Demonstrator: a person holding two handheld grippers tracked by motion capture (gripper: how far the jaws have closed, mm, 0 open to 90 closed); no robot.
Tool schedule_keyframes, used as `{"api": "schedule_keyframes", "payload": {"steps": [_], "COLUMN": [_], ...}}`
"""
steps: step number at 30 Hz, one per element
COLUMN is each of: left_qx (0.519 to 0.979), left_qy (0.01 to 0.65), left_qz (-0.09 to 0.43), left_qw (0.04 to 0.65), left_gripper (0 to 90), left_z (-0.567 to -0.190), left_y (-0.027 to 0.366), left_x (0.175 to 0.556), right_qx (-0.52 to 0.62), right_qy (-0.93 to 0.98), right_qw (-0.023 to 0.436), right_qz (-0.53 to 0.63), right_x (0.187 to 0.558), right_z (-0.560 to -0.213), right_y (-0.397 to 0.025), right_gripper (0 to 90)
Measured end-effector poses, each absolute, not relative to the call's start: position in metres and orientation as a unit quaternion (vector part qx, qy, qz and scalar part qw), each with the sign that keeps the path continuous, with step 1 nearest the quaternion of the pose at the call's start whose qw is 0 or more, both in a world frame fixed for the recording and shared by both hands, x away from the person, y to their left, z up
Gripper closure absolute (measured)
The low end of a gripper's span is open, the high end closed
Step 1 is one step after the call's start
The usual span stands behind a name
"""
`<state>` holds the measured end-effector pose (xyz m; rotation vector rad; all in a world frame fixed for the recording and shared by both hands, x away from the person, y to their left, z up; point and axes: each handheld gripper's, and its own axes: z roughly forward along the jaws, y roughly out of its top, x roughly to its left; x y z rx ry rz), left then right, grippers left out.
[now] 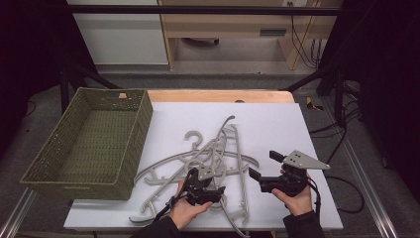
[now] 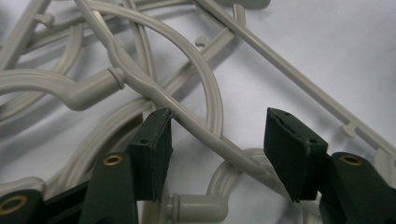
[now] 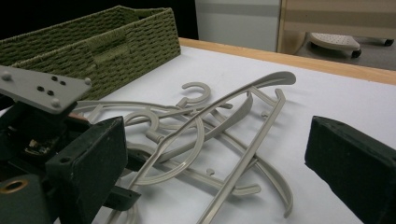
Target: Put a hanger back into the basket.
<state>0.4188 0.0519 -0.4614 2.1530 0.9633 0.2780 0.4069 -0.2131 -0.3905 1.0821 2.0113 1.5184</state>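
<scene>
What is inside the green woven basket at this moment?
The basket looks empty: its woven floor is bare in the high view. Its near inside wall is hidden. The grey hangers lie piled on the white mat beside it.

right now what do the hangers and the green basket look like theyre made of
The hangers look like moulded plastic, pale grey-beige with a smooth, slightly glossy finish: the left gripper view shows soft highlights along the bars and small moulded pegs. The green basket looks woven, perhaps paper cord or a similar fibre, matte olive: its walls show a regular braided weave, but the exact fibre cannot be told.
</scene>
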Motion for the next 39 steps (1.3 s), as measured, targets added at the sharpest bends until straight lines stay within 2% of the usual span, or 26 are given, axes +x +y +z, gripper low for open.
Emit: {"api": "schedule_keyframes", "payload": {"steps": [5, 22, 27, 31, 39], "left_qx": [0.84, 0.835, 0.834, 0.843, 0.838], "left_qy": [0.384, 0.409, 0.408, 0.401, 0.412], "left_qz": [0.096, 0.066, 0.071, 0.059, 0.05], "left_qw": [0.371, 0.363, 0.365, 0.355, 0.354], "left_gripper": [43.9, 56.9, 57.4, 54.3, 61.3], "left_z": [-0.464, -0.46, -0.461, -0.465, -0.464], "left_y": [0.051, 0.057, 0.054, 0.05, 0.05], "left_x": [0.421, 0.436, 0.437, 0.436, 0.44], "right_qx": [0.387, 0.383, 0.384, 0.384, 0.386], "right_qy": [0.719, 0.723, 0.724, 0.723, 0.722], "right_qw": [0.197, 0.197, 0.196, 0.195, 0.197], "right_qz": [0.543, 0.54, 0.539, 0.54, 0.539], "right_x": [0.407, 0.407, 0.408, 0.408, 0.408], "right_z": [-0.39, -0.391, -0.391, -0.391, -0.391], "right_y": [-0.213, -0.213, -0.213, -0.213, -0.213], "right_gripper": [5.8, 5.8, 5.8, 5.8, 5.8]}}
